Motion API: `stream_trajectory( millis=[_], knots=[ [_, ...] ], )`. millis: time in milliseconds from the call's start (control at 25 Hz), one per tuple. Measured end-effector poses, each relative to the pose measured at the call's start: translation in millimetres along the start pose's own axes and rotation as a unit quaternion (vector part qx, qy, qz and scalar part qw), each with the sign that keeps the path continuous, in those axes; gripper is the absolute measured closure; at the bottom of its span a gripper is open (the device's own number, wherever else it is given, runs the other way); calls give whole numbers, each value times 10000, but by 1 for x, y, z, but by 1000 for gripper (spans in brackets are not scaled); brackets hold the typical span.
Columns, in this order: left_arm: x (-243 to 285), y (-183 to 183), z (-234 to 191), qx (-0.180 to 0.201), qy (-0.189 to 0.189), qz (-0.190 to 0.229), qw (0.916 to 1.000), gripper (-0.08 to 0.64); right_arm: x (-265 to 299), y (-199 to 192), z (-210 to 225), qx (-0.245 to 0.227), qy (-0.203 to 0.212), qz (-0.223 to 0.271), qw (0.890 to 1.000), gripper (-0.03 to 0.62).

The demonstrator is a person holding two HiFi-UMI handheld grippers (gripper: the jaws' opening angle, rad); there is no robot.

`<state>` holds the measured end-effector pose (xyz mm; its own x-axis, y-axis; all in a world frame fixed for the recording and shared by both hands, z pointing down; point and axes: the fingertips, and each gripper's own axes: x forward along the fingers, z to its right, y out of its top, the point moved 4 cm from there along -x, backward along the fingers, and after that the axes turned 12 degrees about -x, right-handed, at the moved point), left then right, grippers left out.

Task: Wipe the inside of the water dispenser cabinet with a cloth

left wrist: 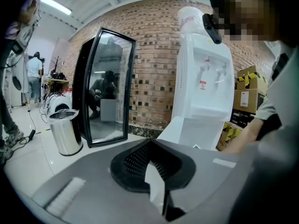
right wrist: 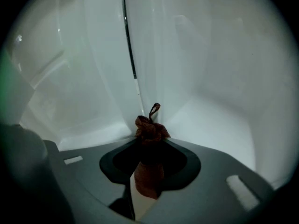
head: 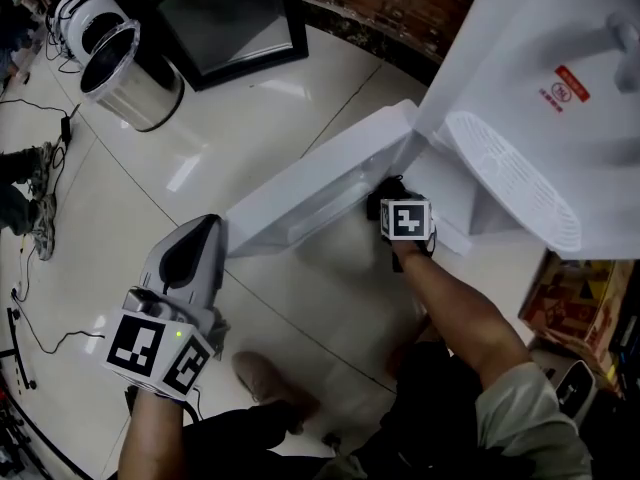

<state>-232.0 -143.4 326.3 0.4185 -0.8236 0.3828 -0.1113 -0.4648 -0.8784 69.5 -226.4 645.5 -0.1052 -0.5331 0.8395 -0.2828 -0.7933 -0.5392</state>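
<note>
Right tool [right wrist: 149,146] clamped on cloth [right wrist: 149,127]; left tool [left wrist: 156,169] closed; red label [head: 571,83] on dispenser [head: 530,28] illegible.

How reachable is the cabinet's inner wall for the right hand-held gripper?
Likely yes: the white cabinet door stands open; the right hand-held gripper, clamping a brown cloth, sits inside beside the white wall.

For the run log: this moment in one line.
right gripper: shut on brown cloth | inside white dispenser cabinet | left gripper: shut, empty

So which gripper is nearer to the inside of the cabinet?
Right. The right gripper, holding the cloth, reaches into the cabinet; the left gripper is outside, by the open door's outer edge.
</note>
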Motion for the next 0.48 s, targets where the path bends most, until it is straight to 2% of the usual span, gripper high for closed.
stream_trajectory(
  millis=[120,480],
  knots=[
    [1,1,-1,11,1,-15,10000,560,-4,5,4,169,45,75,9998,468],
    [3,-4,2,189,-20,-76,9998,560,-58,52,20,391,-252,1166,9921,486]
  ],
)
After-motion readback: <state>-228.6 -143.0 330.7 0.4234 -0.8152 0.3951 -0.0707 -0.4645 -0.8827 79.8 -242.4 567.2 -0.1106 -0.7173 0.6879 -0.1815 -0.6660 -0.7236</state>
